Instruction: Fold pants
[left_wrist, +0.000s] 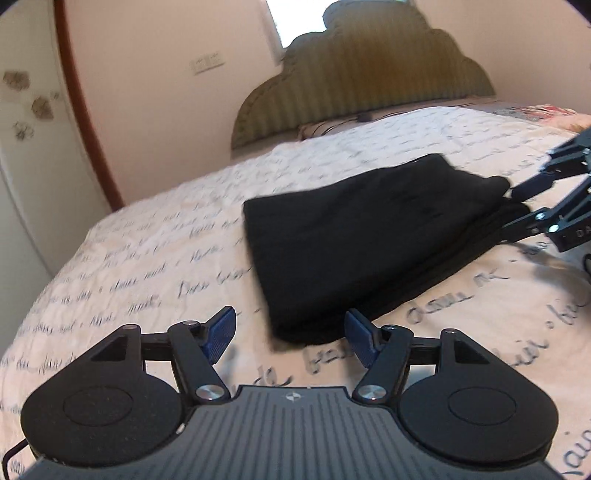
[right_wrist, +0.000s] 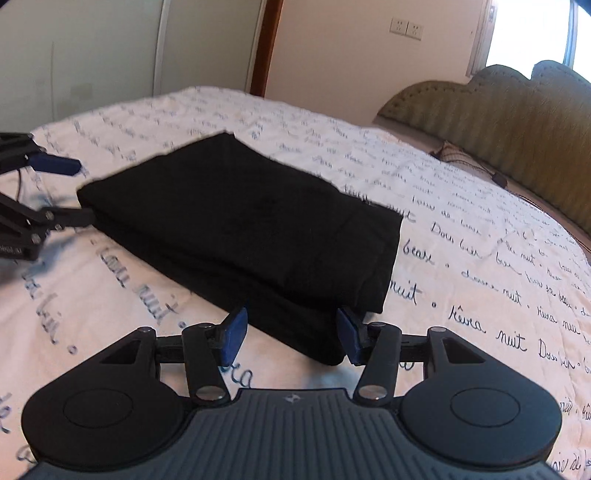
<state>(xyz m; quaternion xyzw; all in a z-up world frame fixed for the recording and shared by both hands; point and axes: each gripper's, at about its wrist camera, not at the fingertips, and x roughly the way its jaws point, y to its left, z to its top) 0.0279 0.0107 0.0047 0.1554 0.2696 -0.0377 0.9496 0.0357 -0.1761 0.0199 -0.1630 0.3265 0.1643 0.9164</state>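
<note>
- While the black pants (right_wrist: 240, 221) lie folded into a thick, layered rectangle on the bed (right_wrist: 480, 258), both tools stand just off them with nothing gripped.
- In its own view the left gripper (left_wrist: 290, 338) has its jaws apart, a near corner of the bundle showing between the blue pads without touching them.
- Seen from its own camera, the right gripper (right_wrist: 291, 336) also has its jaws apart; the bundle's near edge sits in the gap, and no pad presses on cloth.
- From the left view, the right gripper's fingers reach toward the far end of the bundle, very close to the cloth; contact there I cannot tell.
- My judgement: the cloth is soft, light and limp, so it will sag and the layers may slide apart if lifted by one corner.
- A safe hold would pinch all layers together at a folded edge, one tool at each end, lifting evenly.
- The quilted cover under it looks soft, so a deep pinch could catch the bedding too.
- By its compact shape, the folding looks nearly or wholly finished.
</note>
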